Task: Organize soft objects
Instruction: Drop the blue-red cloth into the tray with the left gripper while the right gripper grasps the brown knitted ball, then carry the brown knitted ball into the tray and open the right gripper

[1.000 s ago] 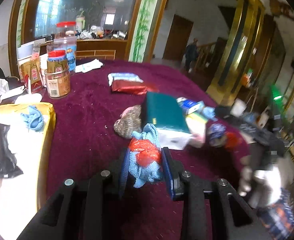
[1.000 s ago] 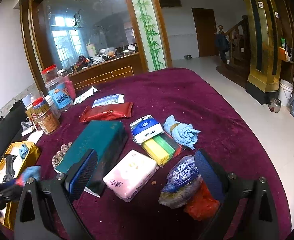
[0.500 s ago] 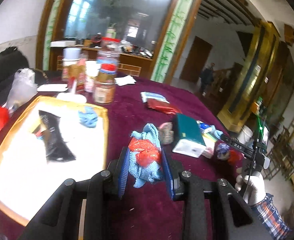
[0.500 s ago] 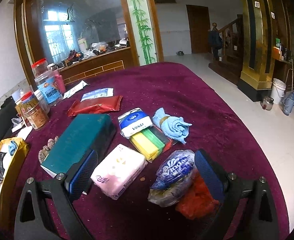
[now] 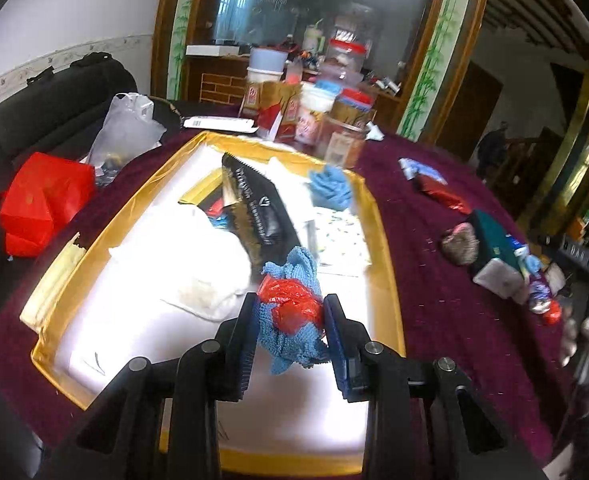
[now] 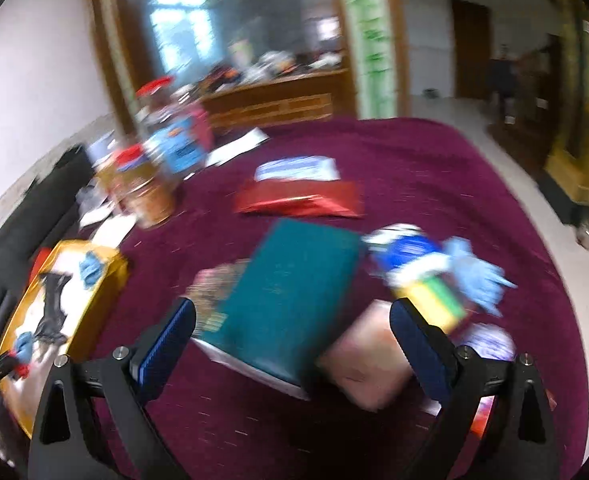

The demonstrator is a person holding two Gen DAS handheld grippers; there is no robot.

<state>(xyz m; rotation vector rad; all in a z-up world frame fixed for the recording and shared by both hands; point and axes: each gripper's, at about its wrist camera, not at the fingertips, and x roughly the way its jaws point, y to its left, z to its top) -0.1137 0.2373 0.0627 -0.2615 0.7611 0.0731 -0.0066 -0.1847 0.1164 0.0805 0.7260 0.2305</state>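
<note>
The left gripper (image 5: 290, 316) has its fingers (image 5: 243, 344) clamped on a blue knitted cloth wrapped around a red plastic scrap (image 5: 292, 308), held above the near part of the gold-rimmed tray (image 5: 386, 276) that already carries a black packet (image 5: 254, 208), a white cloth (image 5: 198, 264) and another blue cloth (image 5: 330, 188). The right gripper (image 6: 292, 340), blurred, has its fingers wide apart and empty over the maroon surface (image 6: 434, 168), above a green box (image 6: 290, 292) and a pink tissue pack (image 6: 366, 364).
</note>
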